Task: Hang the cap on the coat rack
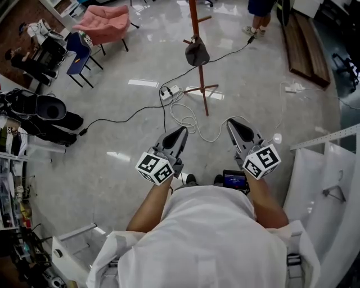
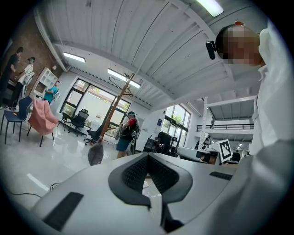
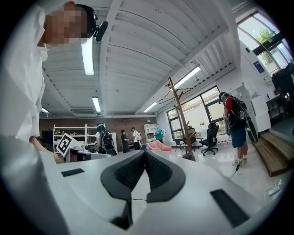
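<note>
A dark grey cap (image 1: 197, 53) hangs from a lower peg of the wooden coat rack (image 1: 194, 22) on the floor ahead of me. Both grippers are held up in front of my body, well short of the rack. The left gripper (image 1: 182, 130) is shut with nothing between its fingers. The right gripper (image 1: 230, 121) is likewise shut and holds nothing. In the left gripper view the cap (image 2: 95, 154) dangles beside the leaning rack (image 2: 115, 106), beyond the shut left gripper (image 2: 147, 156). The right gripper view has the rack (image 3: 179, 114) past the shut right gripper (image 3: 144, 152).
A power strip (image 1: 169, 91) and looping white cables (image 1: 191, 121) lie on the glossy floor near the rack's feet. A pink armchair (image 1: 104, 22) and blue chair (image 1: 78, 49) stand far left, a wooden bench (image 1: 305, 42) far right. A person (image 1: 260, 11) stands behind the rack.
</note>
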A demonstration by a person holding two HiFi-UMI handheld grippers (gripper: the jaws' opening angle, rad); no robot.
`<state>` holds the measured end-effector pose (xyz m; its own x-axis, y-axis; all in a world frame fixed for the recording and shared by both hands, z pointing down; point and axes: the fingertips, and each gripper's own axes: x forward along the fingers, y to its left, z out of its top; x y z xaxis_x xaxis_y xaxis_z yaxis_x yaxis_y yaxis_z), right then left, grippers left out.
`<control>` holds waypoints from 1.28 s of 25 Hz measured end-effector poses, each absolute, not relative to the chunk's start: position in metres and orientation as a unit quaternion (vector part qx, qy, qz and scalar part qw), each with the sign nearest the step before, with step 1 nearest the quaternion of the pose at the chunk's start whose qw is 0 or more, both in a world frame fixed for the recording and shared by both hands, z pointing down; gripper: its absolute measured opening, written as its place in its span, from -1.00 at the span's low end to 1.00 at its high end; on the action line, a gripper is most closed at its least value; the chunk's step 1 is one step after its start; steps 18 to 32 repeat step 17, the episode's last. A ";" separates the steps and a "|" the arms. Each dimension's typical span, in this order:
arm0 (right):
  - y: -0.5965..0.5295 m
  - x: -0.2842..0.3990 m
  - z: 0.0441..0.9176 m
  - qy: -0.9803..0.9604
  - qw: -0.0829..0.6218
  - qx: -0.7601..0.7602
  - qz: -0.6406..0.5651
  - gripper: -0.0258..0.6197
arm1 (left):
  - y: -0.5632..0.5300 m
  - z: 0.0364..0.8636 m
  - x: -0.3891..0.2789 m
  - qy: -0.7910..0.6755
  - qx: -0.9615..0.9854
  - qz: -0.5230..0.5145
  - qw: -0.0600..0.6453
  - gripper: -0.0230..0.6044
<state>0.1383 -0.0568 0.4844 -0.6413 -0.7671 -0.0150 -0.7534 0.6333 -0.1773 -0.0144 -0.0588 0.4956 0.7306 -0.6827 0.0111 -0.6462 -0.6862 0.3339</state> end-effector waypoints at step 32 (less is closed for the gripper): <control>-0.061 0.176 0.493 0.895 0.044 -0.434 -0.088 -0.84 | -0.077 0.503 0.014 -0.373 0.912 -0.053 0.162 -0.89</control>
